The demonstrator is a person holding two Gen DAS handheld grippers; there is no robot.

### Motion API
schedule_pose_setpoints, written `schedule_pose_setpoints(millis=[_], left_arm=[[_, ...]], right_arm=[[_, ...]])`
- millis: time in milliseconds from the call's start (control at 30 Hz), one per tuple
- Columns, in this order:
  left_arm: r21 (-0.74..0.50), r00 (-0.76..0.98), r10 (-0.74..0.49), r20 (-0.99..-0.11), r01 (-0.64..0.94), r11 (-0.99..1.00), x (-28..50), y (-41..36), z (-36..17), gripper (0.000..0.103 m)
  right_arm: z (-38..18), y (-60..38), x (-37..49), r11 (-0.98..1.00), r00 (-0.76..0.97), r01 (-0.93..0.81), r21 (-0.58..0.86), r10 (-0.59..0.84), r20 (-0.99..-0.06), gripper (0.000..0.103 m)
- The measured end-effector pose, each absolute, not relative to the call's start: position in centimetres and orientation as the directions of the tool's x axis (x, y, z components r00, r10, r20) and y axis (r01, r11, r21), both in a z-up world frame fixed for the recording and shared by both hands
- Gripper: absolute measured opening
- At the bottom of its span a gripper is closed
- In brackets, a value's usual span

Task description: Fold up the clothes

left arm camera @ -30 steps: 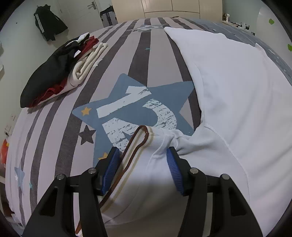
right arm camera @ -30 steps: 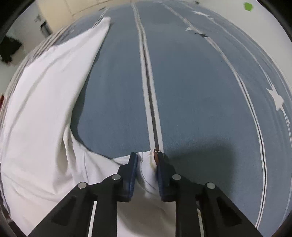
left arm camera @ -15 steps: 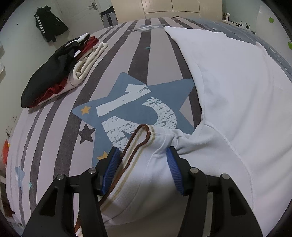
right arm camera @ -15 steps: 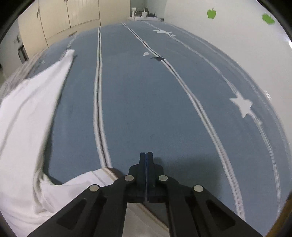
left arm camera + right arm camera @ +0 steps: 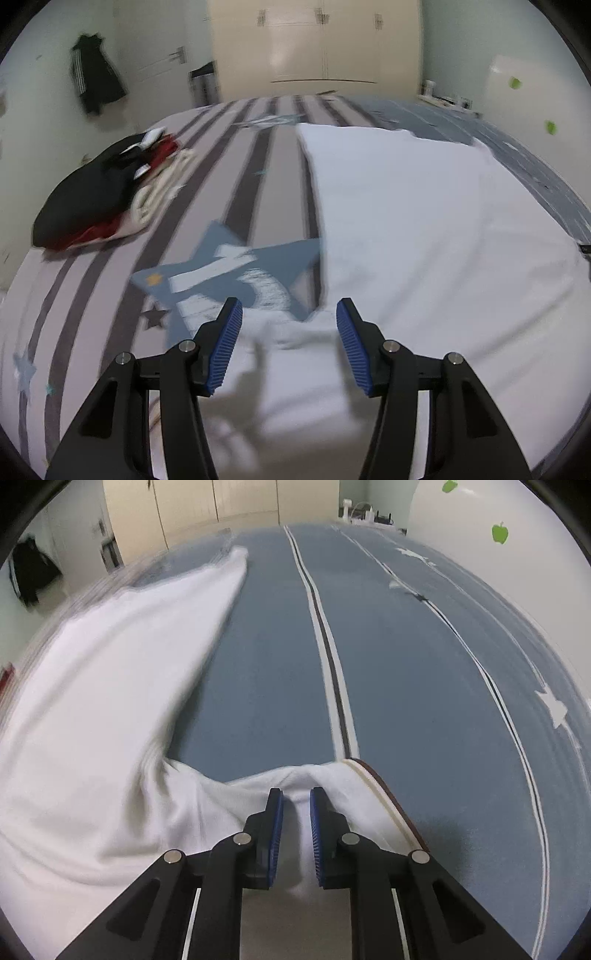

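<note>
L tongs [image 5: 288, 332] apart | R tongs [image 5: 296, 819] opening, over white garment [image 5: 110, 686] | striped bed [image 5: 406, 686]

Left claw [image 5: 288, 341] off sleeve [image 5: 288, 332]

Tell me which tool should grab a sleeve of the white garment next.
Right. The right tool already straddles the white garment's sleeve, jaws opening; the left tool hangs open above cloth.
</note>
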State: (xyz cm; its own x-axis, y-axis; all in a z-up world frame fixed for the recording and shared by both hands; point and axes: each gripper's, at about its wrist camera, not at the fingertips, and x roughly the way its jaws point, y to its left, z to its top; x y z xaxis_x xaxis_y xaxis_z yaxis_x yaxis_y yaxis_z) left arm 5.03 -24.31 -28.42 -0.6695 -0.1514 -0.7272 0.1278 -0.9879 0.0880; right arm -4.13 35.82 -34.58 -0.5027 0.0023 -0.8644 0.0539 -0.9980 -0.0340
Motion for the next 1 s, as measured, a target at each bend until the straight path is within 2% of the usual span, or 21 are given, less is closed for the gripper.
schedule_pose_setpoints(millis=[167,267,467,533,633,733,767,833,900,1000], left_arm=[[0.193,-0.542,-0.23,-0.809,0.125,-0.973,2.5,-24.8,-32.3,0.049],[0.167,-0.559,-0.232,-0.796,0.165,-0.972,2.4,-26.0,-32.2,0.051],[0.231,-0.61,-0.356,-0.708,0.277,-0.933,3.7,-26.0,-29.1,0.051],[0.151,-0.657,-0.31,-0.687,0.288,-0.946,4.3,-25.9,-27.6,0.051],[0.087,-0.672,-0.236,-0.702,0.248,-0.965,2.8,-24.5,-27.9,0.051],[0.026,-0.679,-0.16,-0.716,0.204,-0.979,1.2,-23.1,-28.3,0.051],[0.039,-0.669,-0.166,-0.725,0.201,-0.979,0.7,-22.4,-28.9,0.051],[0.161,-0.574,-0.279,-0.77,0.248,-0.955,-0.9,-22.7,-31.4,0.051],[0.142,-0.568,-0.269,-0.777,0.258,-0.956,-1.0,-23.8,-32.5,0.053],[0.112,-0.588,-0.259,-0.766,0.275,-0.955,0.0,-25.1,-32.4,0.054]], right_arm=[[-34.7,36.1,-5.2,-0.999,-0.536,-0.001,-0.045,0.039,-0.843,0.011],[-34.3,37.0,-5.9,-0.997,-0.533,-0.068,-0.036,0.067,-0.843,0.011],[-32.6,38.4,-5.7,-0.977,-0.51,-0.196,-0.083,0.174,-0.842,0.015],[-31.6,37.3,-5.1,-0.991,-0.556,-0.132,-0.03,0.1,-0.825,0.015],[-30.7,33.7,-4.4,-0.999,-0.607,0.031,0.007,-0.025,-0.794,0.021],[-31.2,30.2,-4.3,-0.99,-0.606,0.141,0.023,-0.105,-0.789,0.031],[-31.7,29.3,-4.3,-0.988,-0.595,0.152,0.013,-0.102,-0.797,0.031],[-33.4,28.6,-4.7,-0.992,-0.559,0.121,-0.038,-0.037,-0.829,0.031],[-34.6,29.8,-4.9,-0.996,-0.538,0.081,-0.031,-0.018,-0.843,0.035],[-34.8,32.0,-4.4,-0.999,-0.56,0.041,0.025,-0.044,-0.827,0.035]])
